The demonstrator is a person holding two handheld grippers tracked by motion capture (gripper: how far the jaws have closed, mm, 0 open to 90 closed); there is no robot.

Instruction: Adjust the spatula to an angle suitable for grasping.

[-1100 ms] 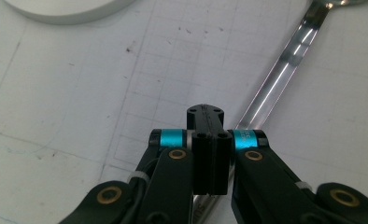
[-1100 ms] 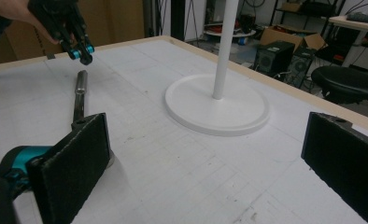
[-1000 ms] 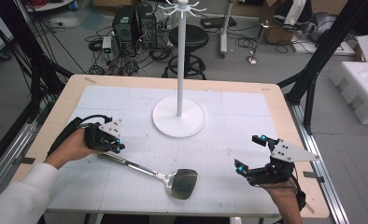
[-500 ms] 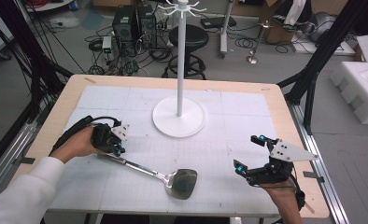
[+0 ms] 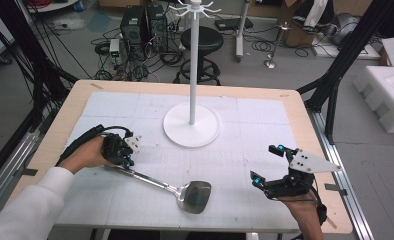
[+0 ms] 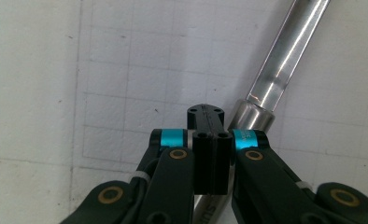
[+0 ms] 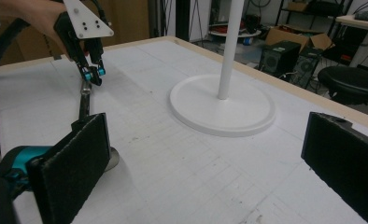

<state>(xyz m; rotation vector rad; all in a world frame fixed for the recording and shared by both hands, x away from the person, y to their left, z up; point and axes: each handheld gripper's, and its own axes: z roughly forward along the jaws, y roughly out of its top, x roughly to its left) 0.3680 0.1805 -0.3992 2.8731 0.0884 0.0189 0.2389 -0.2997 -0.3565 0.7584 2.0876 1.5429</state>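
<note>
Nearest the person, the right gripper [image 5: 267, 167] rests by the table's right edge, its jaws spread wide on nothing. One metal spatula [image 5: 166, 186] lies flat on the white mat [image 5: 255, 125], blade near the front. At the handle's far end the left gripper [image 5: 129, 161] has its jaws closed together above it, seemingly without a grip. Gripping looks like the step in hand; next, probably lifting toward the single white hook stand [image 5: 193, 65] beyond.

Left claw [image 5: 127, 161] pointed downward, jaws fully closed together, hand gripping its body, right claw [image 5: 267, 165] held level, jaws spread wide apart, forearm behind it.
</note>
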